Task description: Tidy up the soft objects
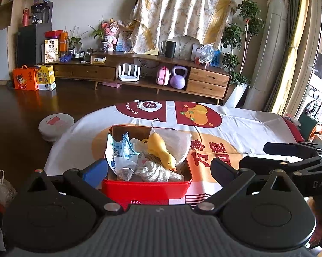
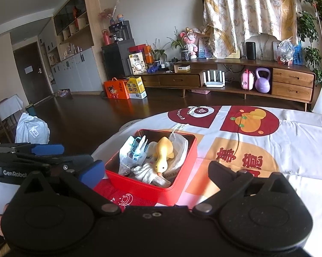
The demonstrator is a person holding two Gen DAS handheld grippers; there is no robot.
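1. One red tin (image 1: 147, 187) on the table's printed cloth (image 1: 235, 126); inside it one yellow duck (image 1: 161, 150), one white cloth bundle (image 1: 154, 172), one blue-printed plastic bag (image 1: 118, 150), one white pouch (image 1: 178, 143).
2. Two grippers: left gripper (image 1: 158, 167) and right gripper (image 2: 155, 169), both spread wide and empty, flanking the tin's near side; nothing blocks it.
3. The duck lies lengthwise, beak toward the grippers, atop the heap.

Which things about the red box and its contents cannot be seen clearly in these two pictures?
- Left wrist view: the near wall of the red box is partly covered by the left gripper.
- Both views: the box floor is hidden under the yellow duck, the white cloth and the plastic bag.
- Bag print: too small to read.
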